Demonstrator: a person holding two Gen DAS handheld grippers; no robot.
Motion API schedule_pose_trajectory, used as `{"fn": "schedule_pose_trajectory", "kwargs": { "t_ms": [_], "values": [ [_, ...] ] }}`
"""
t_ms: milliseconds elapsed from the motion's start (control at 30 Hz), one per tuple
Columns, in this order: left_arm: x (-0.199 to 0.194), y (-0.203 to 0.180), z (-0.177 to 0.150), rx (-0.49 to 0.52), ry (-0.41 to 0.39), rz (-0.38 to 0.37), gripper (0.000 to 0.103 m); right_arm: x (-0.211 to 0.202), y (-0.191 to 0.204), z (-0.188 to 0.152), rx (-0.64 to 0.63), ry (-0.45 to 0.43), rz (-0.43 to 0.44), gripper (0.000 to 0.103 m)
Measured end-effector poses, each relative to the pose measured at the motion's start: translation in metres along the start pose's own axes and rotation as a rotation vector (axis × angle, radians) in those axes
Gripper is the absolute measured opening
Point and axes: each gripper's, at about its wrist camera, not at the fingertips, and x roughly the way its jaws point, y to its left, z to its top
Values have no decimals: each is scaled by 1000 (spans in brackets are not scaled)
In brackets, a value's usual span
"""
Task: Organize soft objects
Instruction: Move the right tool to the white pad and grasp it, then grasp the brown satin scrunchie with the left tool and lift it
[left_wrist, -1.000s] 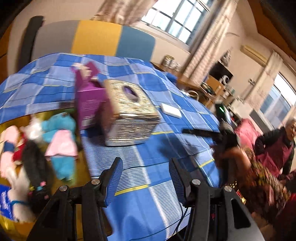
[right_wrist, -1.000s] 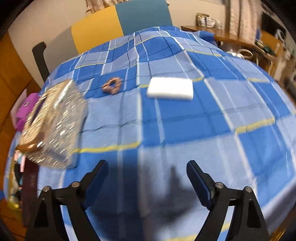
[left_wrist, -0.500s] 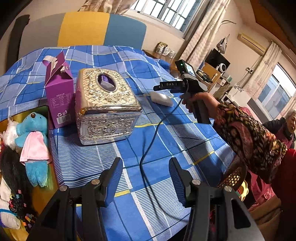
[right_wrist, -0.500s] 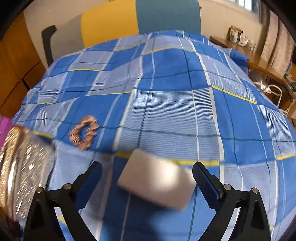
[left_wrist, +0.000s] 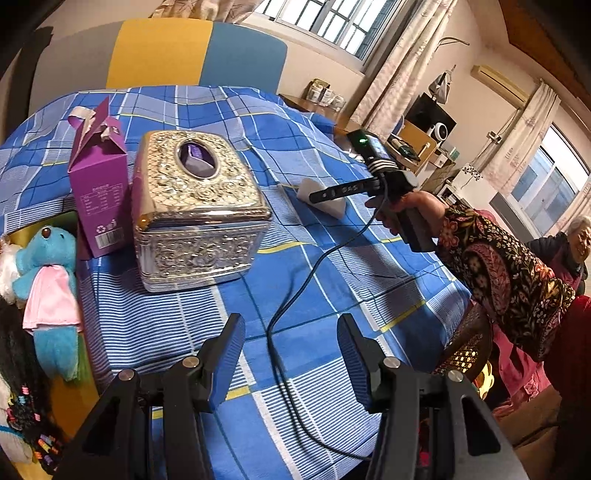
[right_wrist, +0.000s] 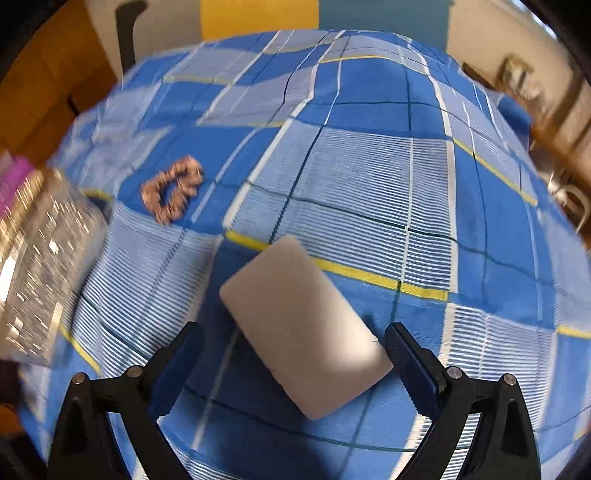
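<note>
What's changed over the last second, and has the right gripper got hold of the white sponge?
The right gripper swung across the table to the white sponge, and its fingers widened to straddle it; nothing is gripped yet. The left gripper drifted slightly, open and empty. The sponge, scrunchie, tissue box and purple carton stayed put.

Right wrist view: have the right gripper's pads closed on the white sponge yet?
No. The right gripper stands open around the white sponge, with bare cloth showing between each pad and the sponge.
</note>
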Motion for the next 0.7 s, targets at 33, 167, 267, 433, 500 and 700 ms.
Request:
{"fn": "schedule_pose_trajectory", "kwargs": {
  "t_ms": [33, 167, 267, 433, 500, 700],
  "values": [
    [0, -2, 0, 4, 1, 0, 52, 3, 1, 0, -11, 9, -8, 99],
    [-4, -6, 4, 19, -10, 13, 52, 15, 4, -2, 9, 28, -83, 88],
    [-4, -8, 9, 17, -16, 19, 52, 9, 0, -9, 52, -16, -130, 75],
    [-3, -21, 29, 55, -37, 17, 52, -23, -9, -31, 191, -85, -101, 71],
    [-2, -31, 46, 86, -53, 14, 52, -38, -4, -43, 242, -108, -70, 71],
    [21, -59, 112, 136, -41, 48, 55, -57, 0, -79, 495, -135, -16, 71]
  ]
}}
